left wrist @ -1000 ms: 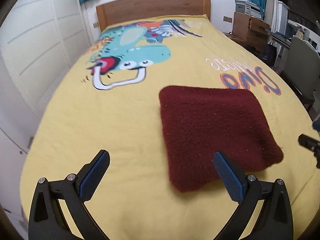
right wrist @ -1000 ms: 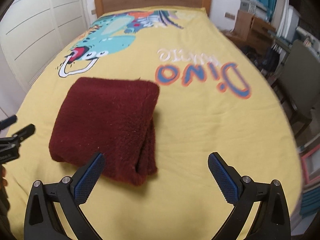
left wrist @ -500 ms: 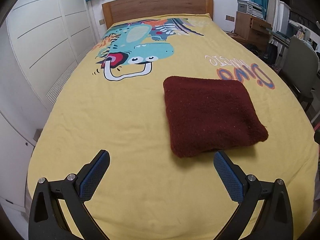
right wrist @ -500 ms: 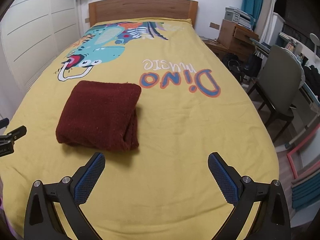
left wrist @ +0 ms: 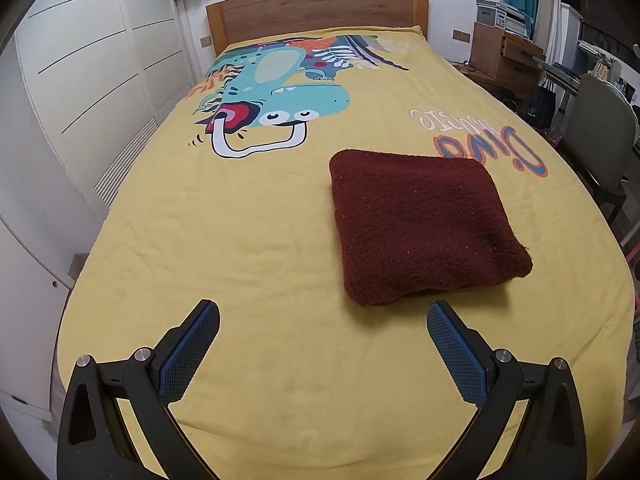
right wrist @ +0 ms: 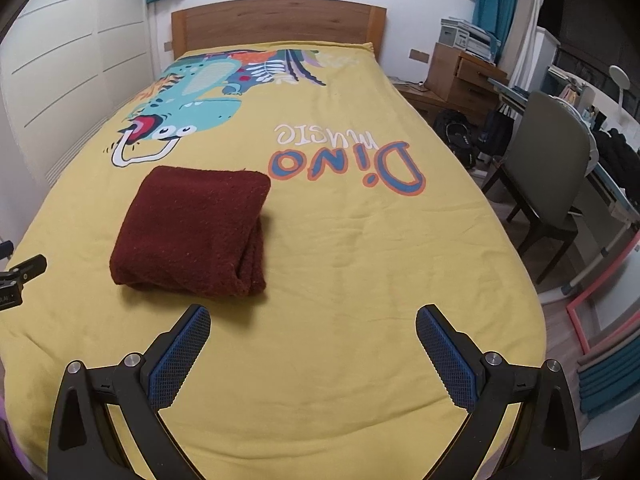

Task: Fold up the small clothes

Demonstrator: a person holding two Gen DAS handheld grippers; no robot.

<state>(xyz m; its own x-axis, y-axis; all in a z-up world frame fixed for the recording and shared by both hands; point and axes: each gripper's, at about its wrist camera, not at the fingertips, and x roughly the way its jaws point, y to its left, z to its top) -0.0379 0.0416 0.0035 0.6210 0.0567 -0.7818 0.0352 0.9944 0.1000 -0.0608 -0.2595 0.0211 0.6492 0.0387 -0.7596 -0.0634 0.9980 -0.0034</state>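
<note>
Left wrist view: left gripper [left wrist: 323, 354] hanging agape above bed [left wrist: 248, 240]
Right gripper [right wrist: 313, 352]: spreading wide, empty
Cloth [right wrist: 192, 232]: lying folded

yellow dinosaur-print bed [left wrist: 240, 240], folded dark red fleece garment [left wrist: 420, 224] lying on it

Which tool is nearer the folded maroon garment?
About equal, left marginally. Left tool sits below the garment's near-left corner; right tool below its near-right corner; neither touches.
</note>
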